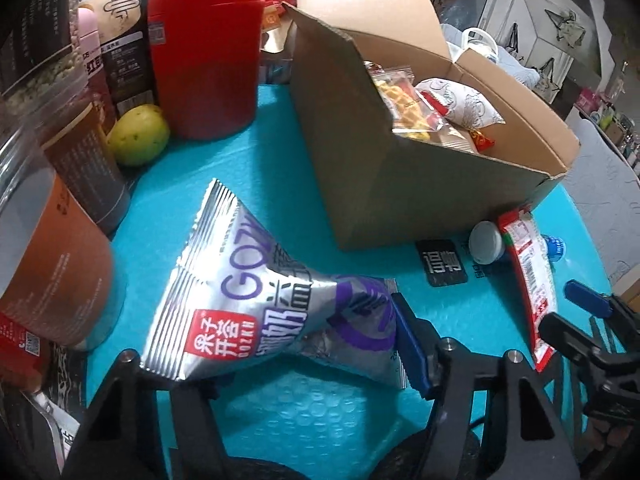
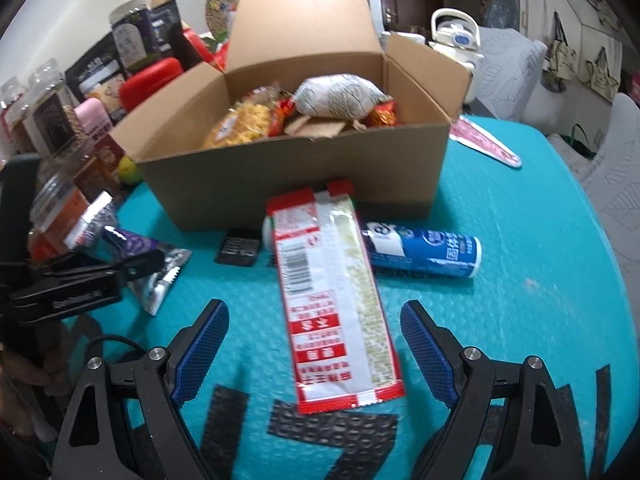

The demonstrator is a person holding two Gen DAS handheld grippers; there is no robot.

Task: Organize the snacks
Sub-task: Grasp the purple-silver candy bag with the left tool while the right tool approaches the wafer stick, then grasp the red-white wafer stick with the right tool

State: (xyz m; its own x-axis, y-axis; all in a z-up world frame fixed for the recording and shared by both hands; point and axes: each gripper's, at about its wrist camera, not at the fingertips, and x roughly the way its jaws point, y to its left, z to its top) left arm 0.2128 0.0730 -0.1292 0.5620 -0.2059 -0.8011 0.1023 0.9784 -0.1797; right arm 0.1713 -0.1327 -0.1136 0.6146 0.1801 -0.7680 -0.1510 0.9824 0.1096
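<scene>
— Snack packet, silver foil with purple print and a red label (image 1: 256, 312): I see it on the teal bubble-wrap mat (image 1: 272, 184), pinched at the middle so both ends flare out. It sits in front of the open brown cardboard box (image 1: 400, 192) of snacks.

— What does your left gripper (image 1: 280, 364) show?

— Its jaws are clamped on that packet; the blue pad (image 1: 412, 352) presses into the crumpled foil.

— And the right one?

— My right gripper (image 2: 316, 348) stands wide apart, holding nothing. A long red-and-white sachet with a barcode (image 2: 332, 300) lies between its blue pads (image 2: 204, 344), which stand clear of it. The sachet's far end rests on a blue-labelled tube (image 2: 424, 254) lying just before the box.
</scene>
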